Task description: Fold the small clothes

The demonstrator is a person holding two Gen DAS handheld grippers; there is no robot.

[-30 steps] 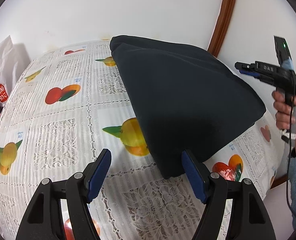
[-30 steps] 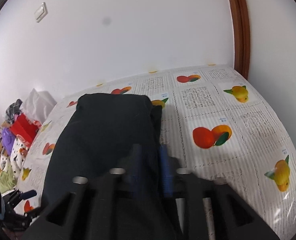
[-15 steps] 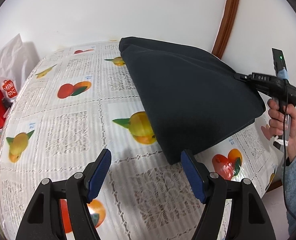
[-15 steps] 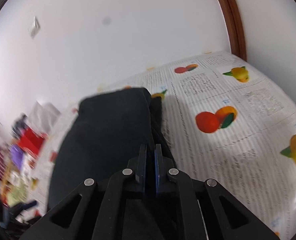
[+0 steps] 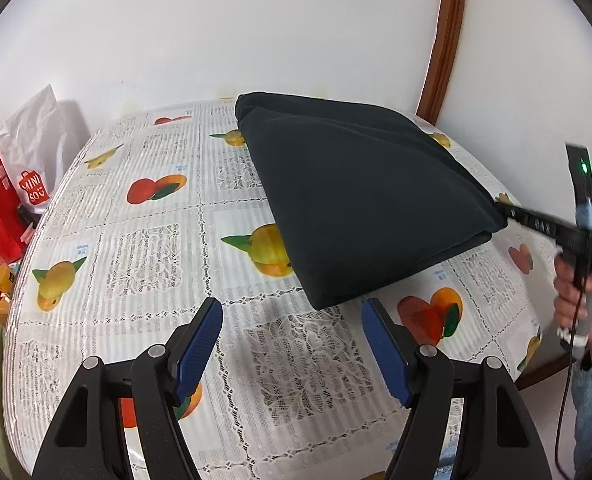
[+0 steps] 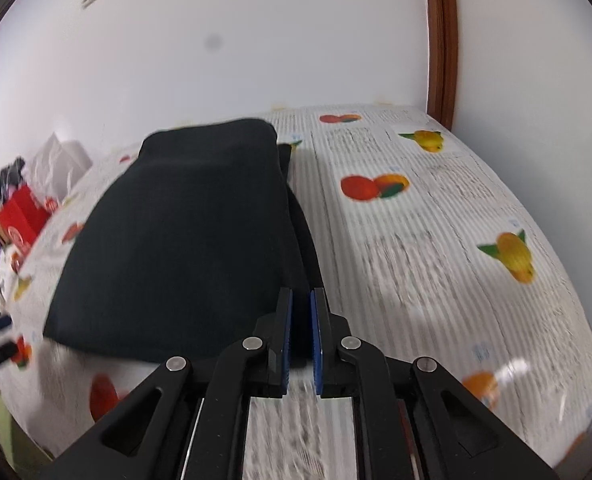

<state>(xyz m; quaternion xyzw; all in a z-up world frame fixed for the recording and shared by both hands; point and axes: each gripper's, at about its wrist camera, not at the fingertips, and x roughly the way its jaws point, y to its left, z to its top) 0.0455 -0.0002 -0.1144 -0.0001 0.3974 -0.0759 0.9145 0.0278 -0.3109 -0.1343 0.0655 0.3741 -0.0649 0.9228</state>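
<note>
Overhead white wall (image 5: 256,32), fruit-print tablecloth (image 5: 144,248) below

Only readable bit is "MINI SOU" in white on the red paper shopping bag (image 5: 6,200), far left of the counter.

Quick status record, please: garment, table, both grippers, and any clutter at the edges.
garment: black, folded, lying on the table
table: covered with a fruit-print cloth
left gripper: open, empty, hovering just short of the garment's near corner
right gripper: fingers nearly closed on a garment corner, cloth between the tips; they have just eased open slightly
clutter: red bag and white bag beyond the table's left edge
</note>
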